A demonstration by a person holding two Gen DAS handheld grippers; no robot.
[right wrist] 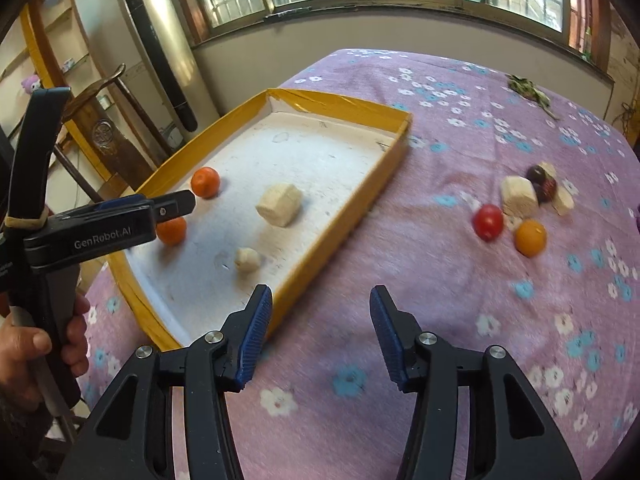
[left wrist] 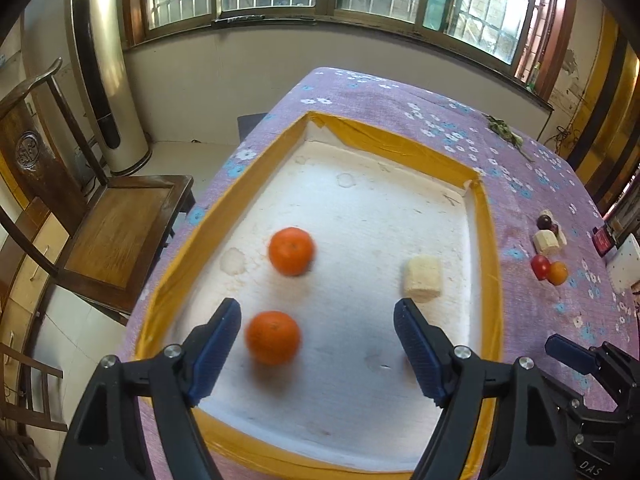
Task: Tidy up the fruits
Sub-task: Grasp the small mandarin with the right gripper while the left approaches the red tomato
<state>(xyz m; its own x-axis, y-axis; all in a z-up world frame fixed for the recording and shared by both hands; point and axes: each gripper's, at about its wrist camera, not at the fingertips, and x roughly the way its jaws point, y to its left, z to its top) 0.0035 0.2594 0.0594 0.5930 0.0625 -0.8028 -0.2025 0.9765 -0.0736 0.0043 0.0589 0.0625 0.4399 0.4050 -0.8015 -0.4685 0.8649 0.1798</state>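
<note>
**Fruit partly sorted into a shallow tray on a flowered cloth**

Tangerines, two of them, round and bright orange, lie in the white foam tray [left wrist: 486,240] with yellow taped walls: one [left wrist: 291,251] at centre frame in the left wrist view, the other [left wrist: 273,338] lower, near the left gripper [left wrist: 318,312]. Its blue-padded jaws stand spread, with nothing pinched. A pale cut chunk [left wrist: 423,279] sits to the right inside the tray; the right wrist view shows a smaller pale piece [right wrist: 247,259] near the tray's lower wall.

Much of the tray floor is bare. The right gripper [right wrist: 321,306], at bottom centre of its view, is also spread and empty over open purple cloth [right wrist: 440,300], just outside the tray wall.

At right of that view, well apart from the tray, a cluster rests on the cloth: a red fruit [right wrist: 488,222], an orange fruit [right wrist: 530,237], dark plums [right wrist: 542,184] and pale chunks [right wrist: 519,197]. A hand [right wrist: 36,344] grips the left tool's handle at lower left.
</note>
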